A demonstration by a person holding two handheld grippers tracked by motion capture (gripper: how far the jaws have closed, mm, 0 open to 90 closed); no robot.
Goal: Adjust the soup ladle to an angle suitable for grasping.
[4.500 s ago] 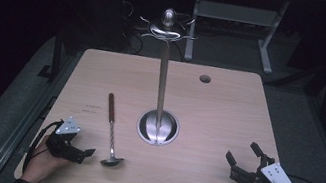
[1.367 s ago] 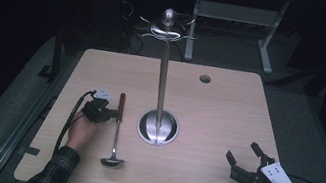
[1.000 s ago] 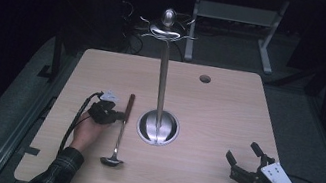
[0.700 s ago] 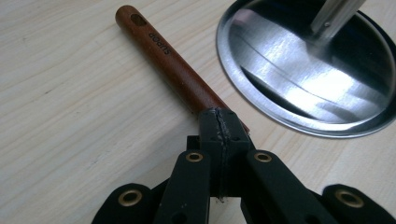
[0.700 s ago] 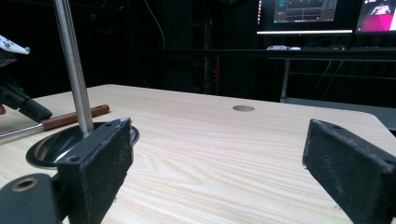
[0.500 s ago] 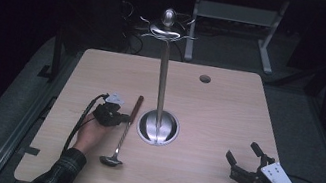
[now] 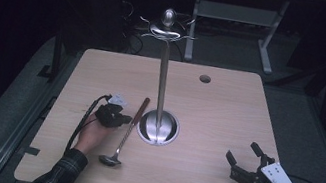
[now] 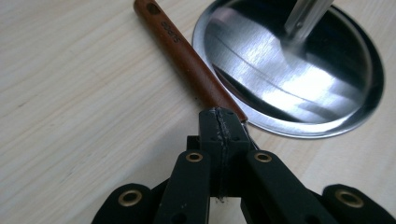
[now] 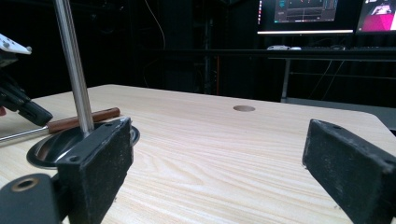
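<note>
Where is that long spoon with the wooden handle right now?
In the high view the ladle lies left of centre on the table, its wooden handle beside the stand's round metal base, with the left hand-held gripper shut on it.

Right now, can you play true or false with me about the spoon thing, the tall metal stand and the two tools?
1. The left tool is shut on the ladle. True: its jaws are closed where the brown handle meets the metal stem.
2. The ladle hangs from the top of the stand. False: it lies on the table, its handle beside the stand's round base.
3. The right tool is open. True: its jaws stand wide apart with nothing between them.
4. The right tool holds the stand's pole. False: it rests near the table's front right corner, apart from the stand.
5. The ladle's bowl points toward the person. True.
</note>
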